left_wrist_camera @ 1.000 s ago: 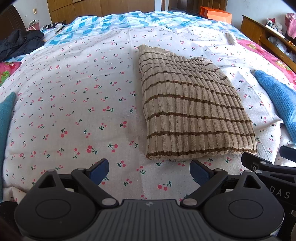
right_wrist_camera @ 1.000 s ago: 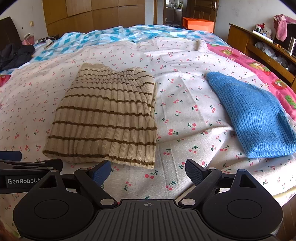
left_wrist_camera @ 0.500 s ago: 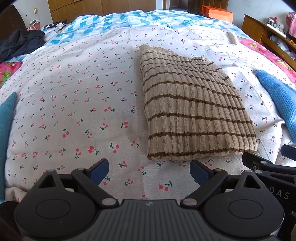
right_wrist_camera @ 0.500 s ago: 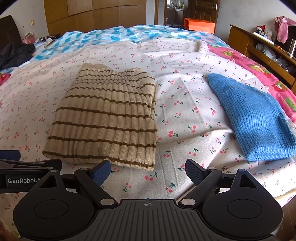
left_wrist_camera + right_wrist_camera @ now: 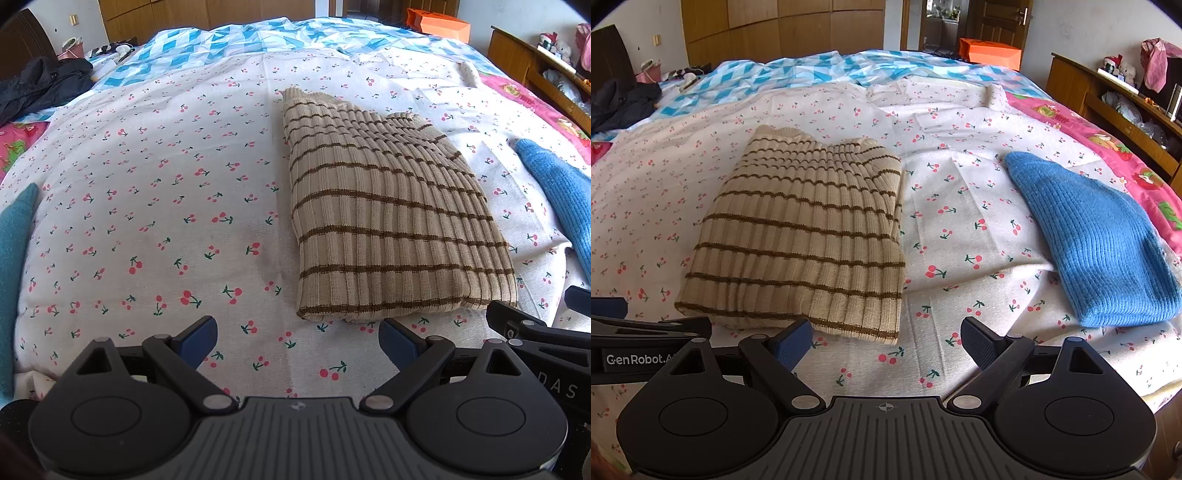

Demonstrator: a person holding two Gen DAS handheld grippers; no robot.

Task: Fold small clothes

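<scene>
From the left wrist, the left gripper is seen wide open and empty above the sheet; the folded striped sweater lies just ahead, rightward. From the right wrist, the right gripper is likewise spread and empty, the sweater ahead-left, a blue sweater lying apart on the right.

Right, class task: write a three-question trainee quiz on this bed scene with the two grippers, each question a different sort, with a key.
1. True or false: the left gripper is shut on the striped sweater.
2. Multiple choice: in the right wrist view, the blue knit lies A) on top of the striped sweater, B) apart from it, to its right, C) under it.
3. Fill in: the sheet under the sweater is printed with small red ____.

Key: 1 false, both it and the right gripper are open and empty; 2 B; 3 cherries.
</scene>
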